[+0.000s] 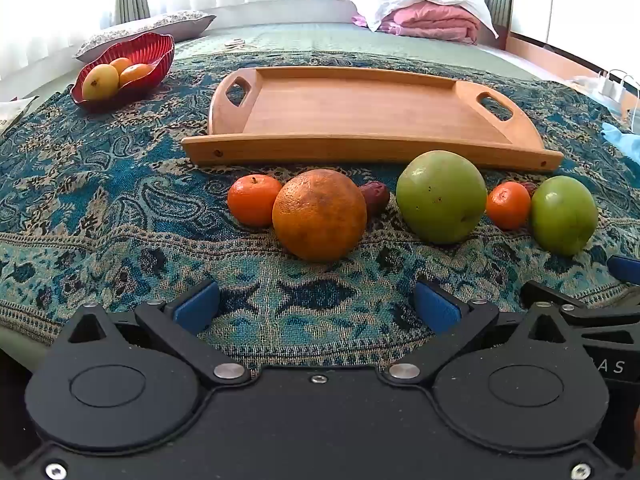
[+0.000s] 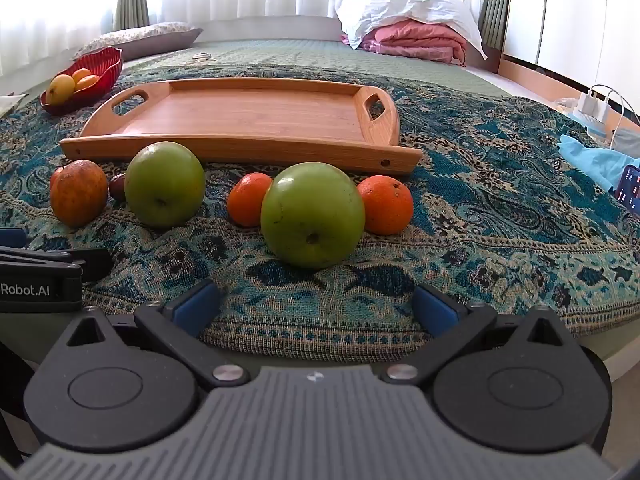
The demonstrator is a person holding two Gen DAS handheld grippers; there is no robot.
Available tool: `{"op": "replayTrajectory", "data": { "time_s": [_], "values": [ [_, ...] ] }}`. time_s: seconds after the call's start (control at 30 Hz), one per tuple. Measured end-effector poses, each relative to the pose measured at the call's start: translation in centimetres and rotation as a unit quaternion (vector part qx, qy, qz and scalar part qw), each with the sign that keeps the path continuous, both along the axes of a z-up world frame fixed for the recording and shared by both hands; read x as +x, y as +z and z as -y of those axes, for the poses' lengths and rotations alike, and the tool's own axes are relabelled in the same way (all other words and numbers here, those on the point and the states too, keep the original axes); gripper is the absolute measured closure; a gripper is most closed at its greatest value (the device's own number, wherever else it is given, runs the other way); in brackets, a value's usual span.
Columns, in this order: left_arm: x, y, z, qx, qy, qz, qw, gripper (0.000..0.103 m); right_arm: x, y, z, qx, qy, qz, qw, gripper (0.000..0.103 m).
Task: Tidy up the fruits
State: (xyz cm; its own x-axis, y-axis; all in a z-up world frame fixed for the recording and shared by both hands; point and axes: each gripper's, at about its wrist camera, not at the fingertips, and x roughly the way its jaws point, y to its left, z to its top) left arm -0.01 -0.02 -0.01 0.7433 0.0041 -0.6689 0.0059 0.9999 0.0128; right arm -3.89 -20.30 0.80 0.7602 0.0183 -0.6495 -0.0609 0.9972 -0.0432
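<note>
The fruits lie in a loose row on the patterned blue cloth (image 1: pixel 100 200), just in front of the long near edge of the wooden tray (image 1: pixel 360 108). In the left wrist view, from left to right, there is a small mandarin (image 1: pixel 254 200), a large orange (image 1: pixel 319 215) touching it, a dark red date (image 1: pixel 375 197) half hidden behind the orange, a big green apple (image 1: pixel 441 196), a second small mandarin (image 1: pixel 508 205) and a second green apple (image 1: pixel 564 215). In the right wrist view one more orange fruit (image 2: pixel 385 205) sits at the right end of the row, just beside the nearer green apple. The tray has a low rim and a cut-out handle at each short end; its floor holds nothing. At the far left stands a red ribbed bowl (image 1: pixel 158 54) with a yellow fruit (image 1: pixel 100 82) and two orange ones inside. Between the row and both grippers there is a free strip of cloth, and to the right of the row the cloth is open until a light blue fabric (image 2: pixel 592 160) and a phone (image 2: pixel 631 192) near the edge. The left gripper (image 1: pixel 316 306) and the right gripper (image 2: pixel 316 306) both hang low before the row, their blue pads (image 1: pixel 198 306) wide apart and holding nothing.
</note>
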Motion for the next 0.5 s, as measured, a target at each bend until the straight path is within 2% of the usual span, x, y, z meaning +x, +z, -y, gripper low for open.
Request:
{"op": "replayTrajectory", "data": {
  "time_s": [0.5],
  "values": [
    [0.01, 0.01, -0.02, -0.004, 0.000, -0.003, 1.0000, 0.000, 0.04, -0.03, -0.06, -0.001, 0.000, -0.001, 1.000, 0.000]
  ]
}}
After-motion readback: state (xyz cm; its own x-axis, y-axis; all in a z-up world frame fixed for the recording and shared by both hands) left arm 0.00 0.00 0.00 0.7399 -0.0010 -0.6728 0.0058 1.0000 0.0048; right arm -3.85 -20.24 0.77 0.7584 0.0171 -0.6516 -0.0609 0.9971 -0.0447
